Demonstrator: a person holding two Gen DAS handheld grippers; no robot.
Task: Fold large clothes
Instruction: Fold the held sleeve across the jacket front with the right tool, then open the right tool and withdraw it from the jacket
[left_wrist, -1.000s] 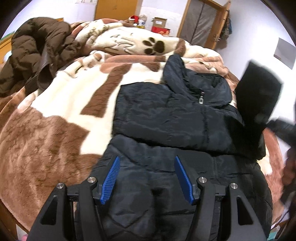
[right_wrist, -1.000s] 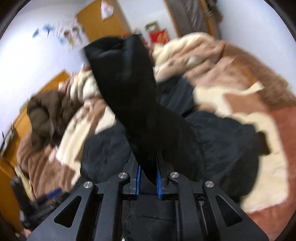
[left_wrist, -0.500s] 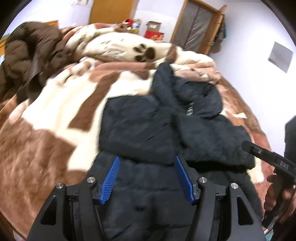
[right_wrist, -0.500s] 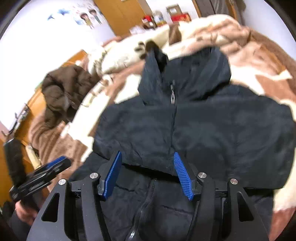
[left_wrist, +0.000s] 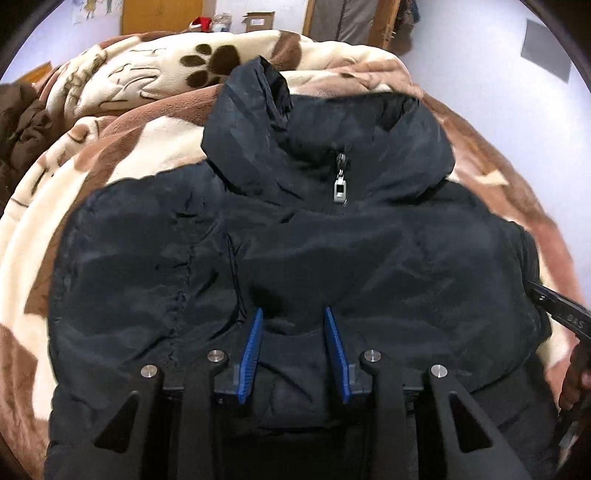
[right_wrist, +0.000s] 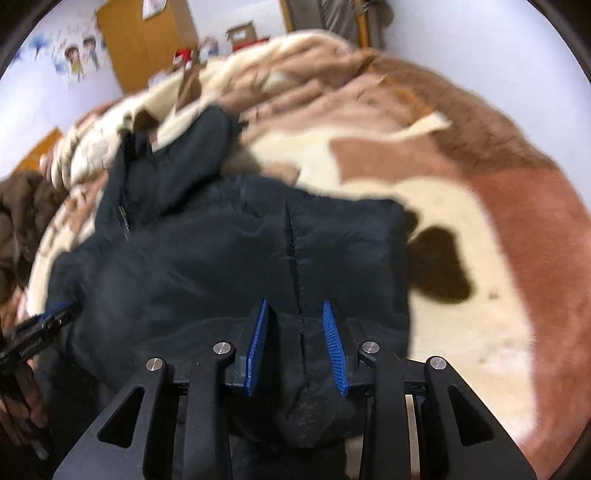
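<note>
We have the dark jacket (left_wrist: 295, 258) lying flat on the bed's patterned blanket (left_wrist: 110, 155), collar and zipper pull (left_wrist: 340, 188) pointing away from us, its long axis running straight ahead. Both sleeves lie folded across the chest. Our left hand-held gripper (left_wrist: 293, 336) and right hand-held gripper (right_wrist: 295, 332) sit at the near edge of the folded sleeves, equally close, jaws half open and just been closing, each straddling a ridge of fabric without visibly pinching it yet.
</note>
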